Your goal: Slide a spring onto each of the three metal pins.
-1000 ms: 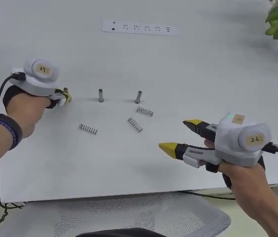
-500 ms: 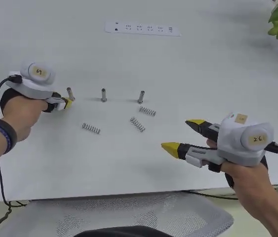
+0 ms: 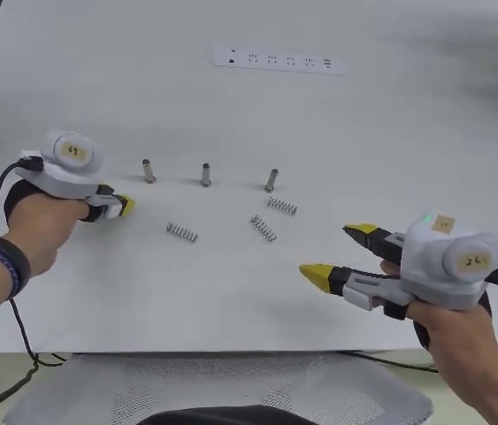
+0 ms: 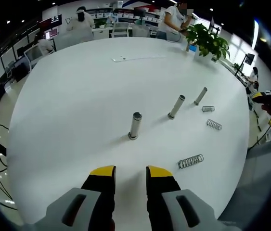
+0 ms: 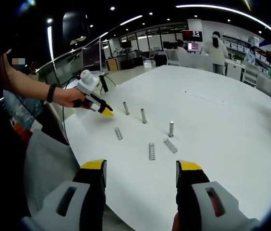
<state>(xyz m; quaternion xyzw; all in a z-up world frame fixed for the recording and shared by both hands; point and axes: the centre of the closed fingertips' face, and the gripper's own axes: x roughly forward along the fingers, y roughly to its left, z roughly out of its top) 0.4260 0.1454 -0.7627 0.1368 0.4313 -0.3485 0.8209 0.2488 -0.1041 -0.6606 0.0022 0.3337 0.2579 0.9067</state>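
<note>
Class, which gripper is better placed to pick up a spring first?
Probably the right gripper: its jaws stand wide open with a spring straight ahead; the left gripper faces a pin.

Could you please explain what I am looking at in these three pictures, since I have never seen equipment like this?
There is no robot here: a person holds a two-jaw tool in each hand. The head view comes from a camera on the person's headset, looking down at a white table. The two round pictures each come from a camera riding on one tool, looking along its yellow-tipped jaws. The left tool has its jaws only a narrow gap apart, and the right tool is wide open. Neither holds anything. On the table three metal pins stand in a row. Three springs lie loose on the near side of them, none on a pin yet. A power strip lies at the far side.
</note>
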